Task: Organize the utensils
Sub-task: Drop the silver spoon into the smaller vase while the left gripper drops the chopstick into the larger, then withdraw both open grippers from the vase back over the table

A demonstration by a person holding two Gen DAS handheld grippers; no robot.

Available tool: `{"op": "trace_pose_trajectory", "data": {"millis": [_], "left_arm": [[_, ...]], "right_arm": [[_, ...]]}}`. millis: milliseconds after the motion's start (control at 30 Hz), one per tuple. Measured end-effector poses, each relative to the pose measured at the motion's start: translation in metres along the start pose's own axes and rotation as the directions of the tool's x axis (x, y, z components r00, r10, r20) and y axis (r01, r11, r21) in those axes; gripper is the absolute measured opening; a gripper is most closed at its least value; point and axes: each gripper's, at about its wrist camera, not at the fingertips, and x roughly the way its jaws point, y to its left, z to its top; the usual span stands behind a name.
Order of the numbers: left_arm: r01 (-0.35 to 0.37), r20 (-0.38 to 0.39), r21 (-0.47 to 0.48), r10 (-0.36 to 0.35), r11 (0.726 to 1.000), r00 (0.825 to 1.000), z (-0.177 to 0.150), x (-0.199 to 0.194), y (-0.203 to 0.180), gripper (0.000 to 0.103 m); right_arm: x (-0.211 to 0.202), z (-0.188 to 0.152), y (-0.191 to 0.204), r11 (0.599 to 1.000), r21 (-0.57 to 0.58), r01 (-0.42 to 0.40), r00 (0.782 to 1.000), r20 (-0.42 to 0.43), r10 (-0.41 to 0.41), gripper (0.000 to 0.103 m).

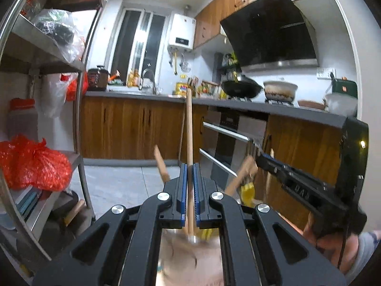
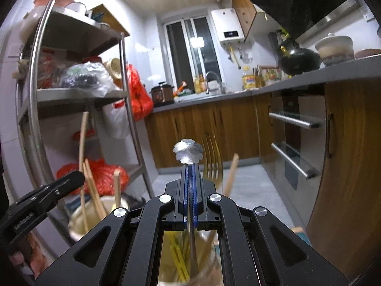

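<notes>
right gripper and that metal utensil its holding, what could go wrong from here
1. The right gripper pinches only the thin stem of the metal utensil; it could pivot or slip, especially being carried.
2. The gold fork and wooden stick stand close beside it and could get knocked.
3. The left gripper holds a long wooden stick upright; both grippers are near each other, so the tools might collide.

Both utensil holders [image 2: 95,214] blur, their contents half hidden behind tongs.
</notes>
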Motion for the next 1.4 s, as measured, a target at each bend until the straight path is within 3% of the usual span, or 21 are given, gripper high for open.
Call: {"op": "trace_pose_trajectory", "data": {"millis": [200,333,400,467,533,600,867,1000,1400], "left_arm": [[0.008,-0.074,0.022,-0.006,1.000,0.997,-0.017,-0.006,-0.004,0.005],[-0.014,-0.072,0.071,0.020,0.997,0.997,-0.019,-0.011,-0.012,0.007],[-0.026,-0.084,0.077,0.032,0.997,0.996,-0.018,-0.013,-0.014,0.027],[-0.035,-0.082,0.069,0.041,0.997,0.996,-0.017,-0.019,-0.014,0.042],[-0.037,-0.076,0.058,0.042,0.998,0.996,-0.017,-0.032,-0.015,0.045],[-0.045,-0.076,0.046,0.048,0.998,0.996,-0.019,-0.042,-0.015,0.059],[-0.068,-0.081,0.030,0.070,0.997,0.994,-0.036,-0.083,-0.014,0.095],[-0.067,-0.088,0.019,0.068,0.998,0.994,-0.046,-0.093,-0.013,0.097],[-0.105,-0.091,0.065,0.111,0.992,0.990,-0.059,-0.086,-0.011,0.097]], "right_arm": [[-0.005,-0.011,0.002,1.000,-0.020,-0.019,0.997,-0.070,0.018,0.004],[-0.007,-0.015,0.007,1.000,-0.028,-0.013,0.995,-0.096,0.010,0.006],[-0.009,-0.014,0.007,1.000,-0.023,-0.010,0.993,-0.114,0.008,0.024],[-0.015,-0.012,0.006,1.000,-0.009,-0.010,0.994,-0.113,0.009,0.032],[-0.025,-0.009,0.006,1.000,-0.008,-0.008,0.995,-0.102,0.007,0.036],[-0.038,-0.006,0.004,1.000,0.003,-0.015,0.995,-0.094,0.015,0.055],[-0.092,-0.019,0.004,0.999,-0.031,-0.012,0.995,-0.096,0.009,0.091],[-0.107,-0.032,0.004,0.997,-0.077,-0.004,0.993,-0.119,-0.005,0.097],[-0.109,-0.053,0.008,0.979,-0.202,0.027,0.991,-0.124,-0.053,0.098]]}}
